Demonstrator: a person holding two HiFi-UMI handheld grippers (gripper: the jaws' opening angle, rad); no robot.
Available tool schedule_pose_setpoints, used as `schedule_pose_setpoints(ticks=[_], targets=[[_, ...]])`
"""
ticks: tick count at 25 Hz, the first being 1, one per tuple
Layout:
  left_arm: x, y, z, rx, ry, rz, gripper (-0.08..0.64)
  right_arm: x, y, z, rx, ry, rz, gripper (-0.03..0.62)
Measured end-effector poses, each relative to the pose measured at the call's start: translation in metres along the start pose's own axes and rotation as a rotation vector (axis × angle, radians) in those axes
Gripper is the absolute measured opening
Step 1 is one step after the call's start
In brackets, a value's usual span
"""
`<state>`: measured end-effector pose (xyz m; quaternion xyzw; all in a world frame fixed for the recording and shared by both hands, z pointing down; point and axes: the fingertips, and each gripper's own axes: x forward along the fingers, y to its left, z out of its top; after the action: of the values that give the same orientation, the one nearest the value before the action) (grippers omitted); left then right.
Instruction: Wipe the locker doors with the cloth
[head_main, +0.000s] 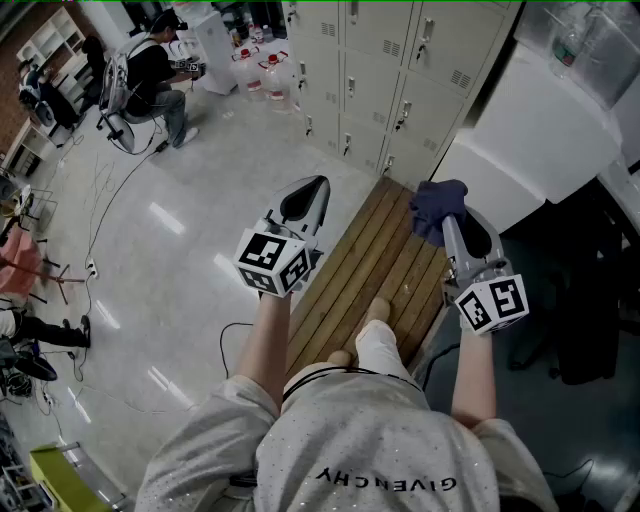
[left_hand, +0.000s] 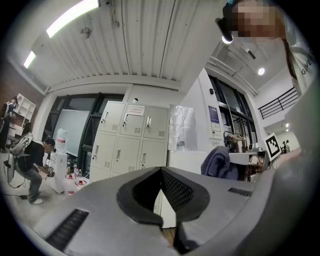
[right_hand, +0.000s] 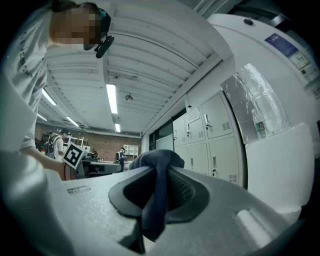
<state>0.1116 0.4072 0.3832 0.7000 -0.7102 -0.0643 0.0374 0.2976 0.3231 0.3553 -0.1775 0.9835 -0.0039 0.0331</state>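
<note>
A dark blue cloth (head_main: 437, 207) is pinched in my right gripper (head_main: 455, 222), which is shut on it; the cloth (right_hand: 156, 186) bunches above the jaws and hangs down between them. My left gripper (head_main: 310, 192) is shut with nothing in it, its jaws meeting at the tips (left_hand: 161, 172). Both grippers hover over a wooden slatted bench (head_main: 370, 265), pointing toward the beige locker doors (head_main: 385, 60). The lockers (left_hand: 127, 140) stand some way ahead of both grippers, also visible as lockers (right_hand: 210, 140) at the right of the right gripper view.
A white appliance (head_main: 530, 140) stands right of the lockers. A seated person (head_main: 155, 75) and water jugs (head_main: 270, 75) are at the far left on the grey floor. My knees (head_main: 375, 335) are over the bench. Cables lie on the floor at left.
</note>
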Motion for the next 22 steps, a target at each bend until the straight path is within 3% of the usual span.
schedule_pose_setpoints(ticks=[12,22], targets=[[0.149,0.019,-0.002,-0.001,-0.023,0.004,-0.002,0.083,-0.122,-0.013,-0.012,-0.011,0.037,0.051],[0.221,0.04,-0.007,0.014,-0.029,0.011,-0.002,0.132,-0.181,-0.023,0.006,-0.023,0.068,0.051]])
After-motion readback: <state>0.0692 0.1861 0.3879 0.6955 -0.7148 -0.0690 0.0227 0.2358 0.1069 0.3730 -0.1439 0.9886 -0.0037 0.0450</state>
